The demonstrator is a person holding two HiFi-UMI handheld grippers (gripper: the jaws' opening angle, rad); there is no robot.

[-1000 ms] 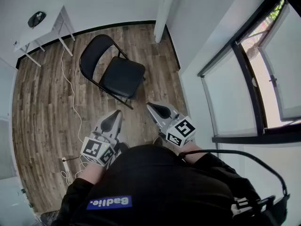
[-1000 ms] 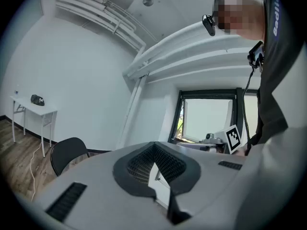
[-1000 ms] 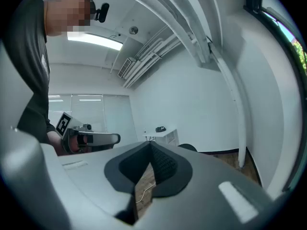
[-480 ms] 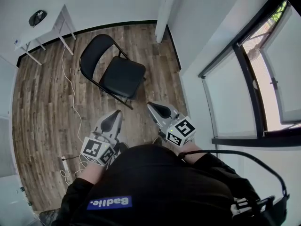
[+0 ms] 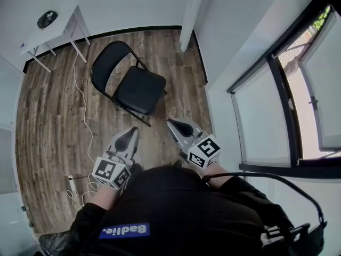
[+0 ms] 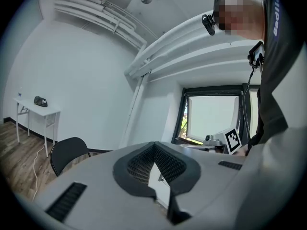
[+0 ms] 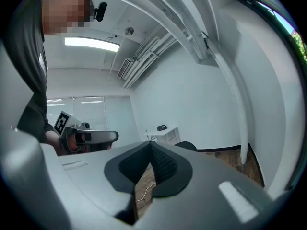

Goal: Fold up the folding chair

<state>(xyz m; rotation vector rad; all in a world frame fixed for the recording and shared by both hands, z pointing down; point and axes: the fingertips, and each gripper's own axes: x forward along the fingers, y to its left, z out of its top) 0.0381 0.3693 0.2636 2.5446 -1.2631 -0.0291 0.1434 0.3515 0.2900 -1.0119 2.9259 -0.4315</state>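
Nearby, the left claw (image 5: pixel 129 133) and right claw (image 5: pixel 176 125) are both closed tight on nothing, well short of the folding chair (image 5: pixel 133 84) standing unfolded on the wood floor (image 5: pixel 53 116) ahead, which looks stiff, hinged and moderately heavy, likely best taken at the backrest (image 5: pixel 109 60) top rim and the seat (image 5: pixel 143 89) front edge.

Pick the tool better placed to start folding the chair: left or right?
Right, narrowly. The open chair turns its seat front toward the right tool, whose view has the chair just past its tip; the left tool sees it off to the side. Both are shut, empty, not touching it.
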